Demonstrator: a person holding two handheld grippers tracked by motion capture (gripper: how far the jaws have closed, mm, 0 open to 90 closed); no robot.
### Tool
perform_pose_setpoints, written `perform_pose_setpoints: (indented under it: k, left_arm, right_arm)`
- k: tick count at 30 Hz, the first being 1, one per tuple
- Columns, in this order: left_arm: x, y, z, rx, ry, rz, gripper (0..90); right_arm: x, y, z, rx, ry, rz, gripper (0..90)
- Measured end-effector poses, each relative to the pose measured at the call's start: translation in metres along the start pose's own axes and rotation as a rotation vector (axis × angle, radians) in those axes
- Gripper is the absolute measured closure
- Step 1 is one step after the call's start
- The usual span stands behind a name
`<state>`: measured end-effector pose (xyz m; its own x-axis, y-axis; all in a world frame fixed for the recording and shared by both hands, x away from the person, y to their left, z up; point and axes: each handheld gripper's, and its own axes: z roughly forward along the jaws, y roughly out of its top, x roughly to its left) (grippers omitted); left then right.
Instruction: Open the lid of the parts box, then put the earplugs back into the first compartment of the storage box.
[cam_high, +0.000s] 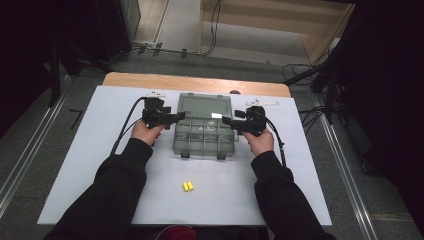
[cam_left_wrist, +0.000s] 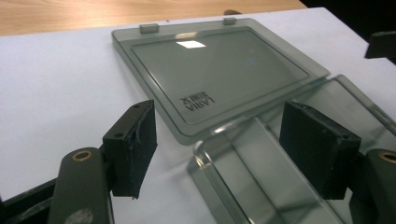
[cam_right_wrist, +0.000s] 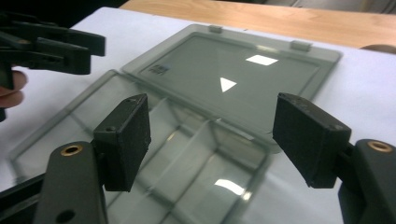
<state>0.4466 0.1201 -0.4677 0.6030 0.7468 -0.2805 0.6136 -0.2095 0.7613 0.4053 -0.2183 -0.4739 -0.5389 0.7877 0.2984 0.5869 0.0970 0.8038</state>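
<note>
Black sleeves are seen entering from the bottom of the high view, with a small yellow object (cam_high: 188, 186) lying on the white sheet (cam_high: 90, 165) between them, well apart from everything else. Its exact nature cannot be told.

Farther forward, a translucent grey organizer box (cam_high: 204, 137) is placed at the middle of the desk (cam_high: 150, 80), its base divided by partitions into several compartments. All the compartments that can be seen are empty. 2 dark latches are seen on the near edge of the base.

The left tool (cam_high: 176, 117) is held at the left end of the box and the right tool (cam_high: 226, 120) at the right end, their tips pointed toward each other over the base. In the left gripper view, the left tool (cam_left_wrist: 219, 140) is spread wide, with a corner compartment seen between the pads and nothing gripped. In the right gripper view, the right tool (cam_right_wrist: 212, 140) is likewise spread apart over the compartments, holding nothing.

Beyond the base, the lid (cam_high: 204, 107) is laid open flat on the sheet, hinged at the far side of the base. 2 small tabs are visible on its far edge, and printed lettering is seen near one corner.
</note>
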Motion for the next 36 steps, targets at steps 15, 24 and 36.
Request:
perform_pose_setpoints:
  k: [15,24,36]
  left_arm:
    - [-0.019,-0.010,-0.032,0.024,-0.098,0.063,27.5]
    - [-0.030,-0.025,-0.054,0.017,-0.166,0.102,27.5]
    - [-0.034,-0.043,-0.070,0.027,-0.189,0.129,27.5]
  right_arm:
    - [0.027,-0.015,-0.024,0.028,0.091,-0.058,26.3]
    - [0.047,-0.029,-0.043,0.051,0.121,-0.095,26.1]
    - [0.062,-0.044,-0.056,0.069,0.169,-0.114,25.9]
